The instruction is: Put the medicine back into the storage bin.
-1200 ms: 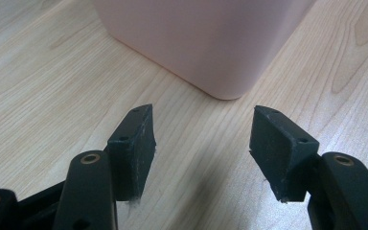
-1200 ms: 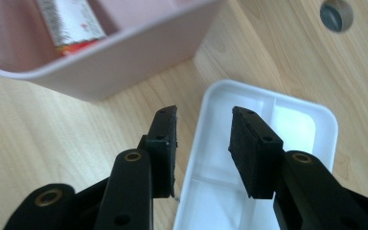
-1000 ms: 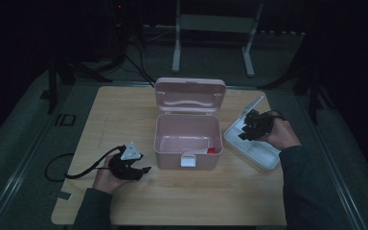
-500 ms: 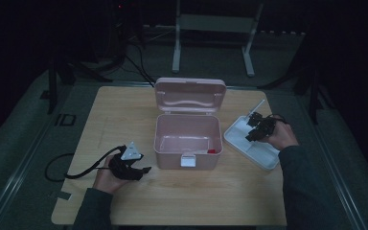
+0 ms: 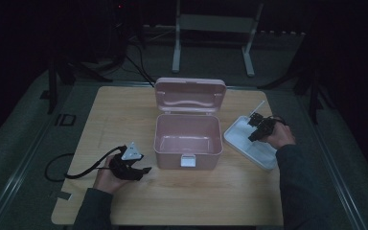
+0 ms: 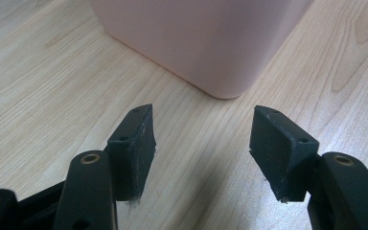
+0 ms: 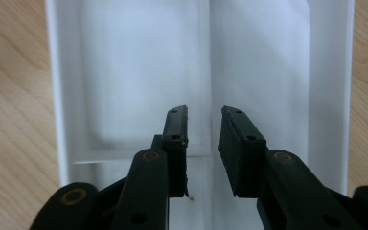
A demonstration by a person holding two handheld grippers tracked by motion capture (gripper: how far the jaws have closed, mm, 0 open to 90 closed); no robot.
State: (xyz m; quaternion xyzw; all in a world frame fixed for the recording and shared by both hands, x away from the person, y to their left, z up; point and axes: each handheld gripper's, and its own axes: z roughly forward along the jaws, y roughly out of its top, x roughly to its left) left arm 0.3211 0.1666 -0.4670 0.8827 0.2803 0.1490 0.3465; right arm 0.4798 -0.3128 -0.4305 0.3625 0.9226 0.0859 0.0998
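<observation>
An open pink box (image 5: 172,160) stands mid-table with its lid (image 5: 190,96) raised behind it. To its right lies a white tray (image 5: 242,136). My right gripper (image 5: 255,123) hangs low over that tray (image 7: 139,72). Its jaws (image 7: 204,120) have just been closing and now stand narrowly apart, on either side of the tray's central divider (image 7: 206,57) without visibly pressing it. My left gripper (image 5: 143,168) rests on the wood left of the box. It is open and empty (image 6: 201,129) and points at a corner of the pink box (image 6: 196,38).
The wooden table (image 5: 124,115) has bare room to the left and in front of the box. A black cable (image 5: 72,172) trails from the left gripper toward the table's left edge. Dark floor and a stand (image 5: 211,28) lie beyond the far edge.
My right gripper has come down closer to the white tray and its jaws have narrowed. The left gripper has stayed where it was.
</observation>
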